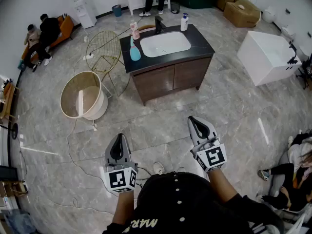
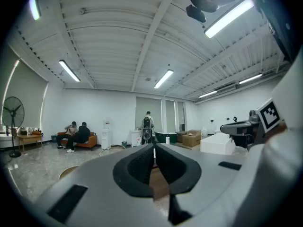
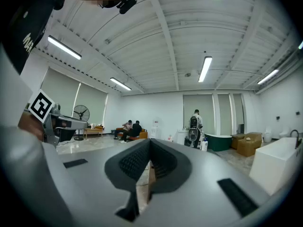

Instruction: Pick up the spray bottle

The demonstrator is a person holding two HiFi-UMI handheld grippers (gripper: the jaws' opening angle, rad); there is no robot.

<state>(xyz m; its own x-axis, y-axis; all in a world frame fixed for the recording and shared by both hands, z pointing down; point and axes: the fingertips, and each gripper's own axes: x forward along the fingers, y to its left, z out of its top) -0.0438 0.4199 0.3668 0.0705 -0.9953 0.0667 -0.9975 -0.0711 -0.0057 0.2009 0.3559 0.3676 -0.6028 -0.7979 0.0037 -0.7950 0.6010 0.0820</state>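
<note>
- Blue spray bottle (image 1: 135, 52), round-bodied with a pale top, stands upright at the counter's (image 1: 199, 41) left edge.
- Left gripper (image 1: 119, 138) and right gripper (image 1: 193, 121) are both closed, empty.

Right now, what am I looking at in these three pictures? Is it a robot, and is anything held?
No robot: a person holds a two-jaw gripper in each hand. The downward picture comes from a camera on their head, showing the left gripper and right gripper. The other two come from cameras riding on each gripper, looking along its jaws. Both are shut and empty. Ahead stands a dark counter with a sink; on it are a blue bottle, probably the spray bottle, a pink bottle and a white bottle.
</note>
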